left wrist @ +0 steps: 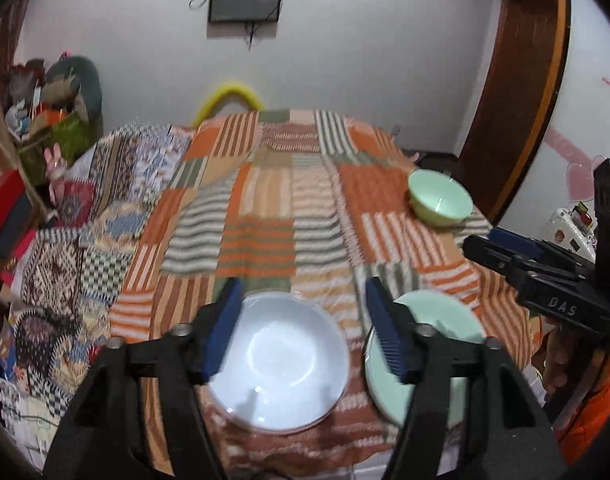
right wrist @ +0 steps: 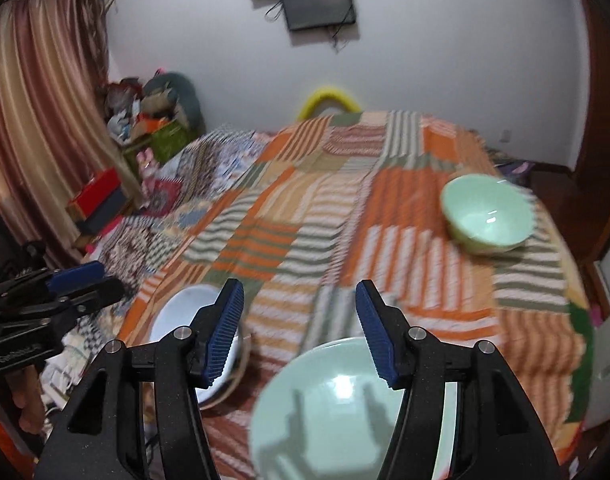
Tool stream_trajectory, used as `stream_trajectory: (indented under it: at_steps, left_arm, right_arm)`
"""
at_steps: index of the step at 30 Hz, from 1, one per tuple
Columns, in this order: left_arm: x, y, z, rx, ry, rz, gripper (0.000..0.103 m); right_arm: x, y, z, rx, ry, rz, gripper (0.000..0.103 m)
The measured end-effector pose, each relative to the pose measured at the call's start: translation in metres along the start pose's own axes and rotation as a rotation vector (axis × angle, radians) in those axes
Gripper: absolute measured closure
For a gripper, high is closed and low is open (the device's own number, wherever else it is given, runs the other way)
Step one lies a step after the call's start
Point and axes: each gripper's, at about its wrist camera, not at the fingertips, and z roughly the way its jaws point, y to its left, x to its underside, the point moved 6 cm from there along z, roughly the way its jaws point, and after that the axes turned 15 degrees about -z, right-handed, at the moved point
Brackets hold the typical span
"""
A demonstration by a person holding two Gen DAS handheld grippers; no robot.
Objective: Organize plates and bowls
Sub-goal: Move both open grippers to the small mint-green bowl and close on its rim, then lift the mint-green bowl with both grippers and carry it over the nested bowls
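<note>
A white bowl sits on a white plate at the near edge of the striped orange cloth; it also shows in the right wrist view. A mint green bowl sits on a mint plate to its right. A second mint green bowl stands farther back at the right. My left gripper is open above the white bowl, empty. My right gripper is open above the near mint bowl, empty; it shows from the side in the left wrist view.
A patterned quilt covers the left side. Boxes and clutter pile at the far left by a curtain. A yellow hoop stands behind the surface. A wooden door frame is at right.
</note>
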Motion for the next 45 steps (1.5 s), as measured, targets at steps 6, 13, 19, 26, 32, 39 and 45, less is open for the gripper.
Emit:
stream_trajectory:
  at_steps: [6, 13, 19, 26, 32, 39, 45]
  left_arm:
    - [-0.016, -0.035, 0.01, 0.041, -0.023, 0.009, 0.011]
    - [-0.029, -0.068, 0.039, 0.03, -0.024, 0.063, 0.009]
    - [-0.035, -0.088, 0.083, 0.046, 0.033, 0.084, 0.008]
    - [-0.033, -0.101, 0.14, 0.047, 0.11, 0.114, 0.008]
    - [-0.034, -0.107, 0.179, 0.071, 0.167, 0.105, 0.009]
    - [-0.028, -0.109, 0.211, 0.08, 0.233, 0.083, 0.018]
    - [-0.023, -0.113, 0.228, 0.096, 0.278, 0.045, 0.023]
  right_arm:
    - [0.002, -0.055, -0.023, 0.079, -0.042, 0.077, 0.034]
    - [0.02, -0.12, -0.02, 0.239, 0.005, 0.095, 0.026]
    - [0.033, -0.17, 0.001, 0.252, 0.058, 0.181, 0.026]
    - [0.034, -0.218, 0.035, 0.266, 0.085, 0.232, 0.038]
    - [0.039, -0.244, 0.086, 0.2, 0.159, 0.293, 0.064]
    - [0.042, -0.248, 0.119, 0.123, 0.206, 0.329, 0.086]
    - [0.046, -0.226, 0.108, 0.066, 0.199, 0.259, 0.086]
